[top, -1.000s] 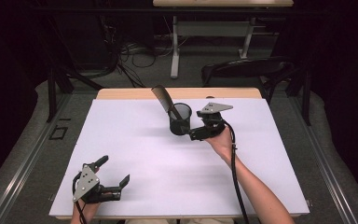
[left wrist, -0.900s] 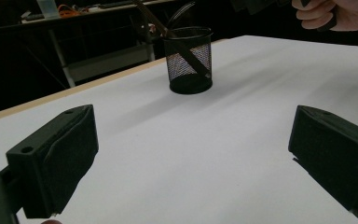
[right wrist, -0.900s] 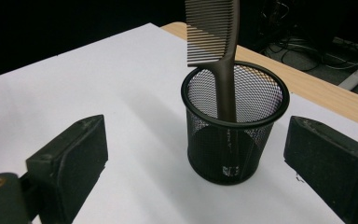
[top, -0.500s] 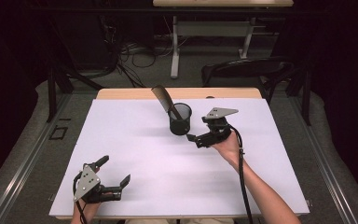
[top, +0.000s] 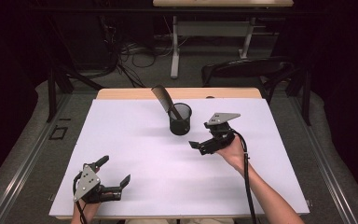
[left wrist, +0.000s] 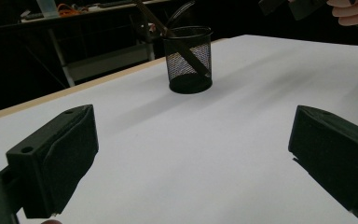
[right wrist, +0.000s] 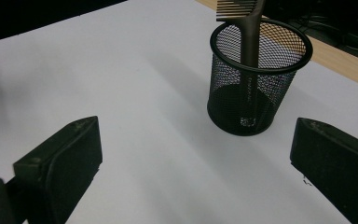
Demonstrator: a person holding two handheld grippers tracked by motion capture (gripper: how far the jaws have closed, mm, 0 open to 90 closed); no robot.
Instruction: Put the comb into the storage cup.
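A black mesh cup (top: 180, 120) stands upright at the back middle of the white table (top: 135, 140). A dark comb (top: 162, 98) leans in it, teeth end up and tilted to the left. My right gripper (top: 201, 138) is open a short way to the cup's near right, apart from it, jaws pointing toward it. Its own view has the cup (right wrist: 255, 79) and the comb (right wrist: 249, 42) ahead between wide jaws with nothing in them. My left gripper (top: 114, 171) rests open at the near left corner, with the cup (left wrist: 188, 60) far ahead of it.
A wooden strip (top: 121, 94) runs along the table's far edge. Beyond it, on the dark floor, are a chair (top: 251, 70), table legs and cables. The person's right hand (left wrist: 354, 9) appears in the top corner of the left gripper view.
My right gripper has drawn back from the cup toward the near right, with nothing in it. The comb stays in the cup. The left gripper has not moved.
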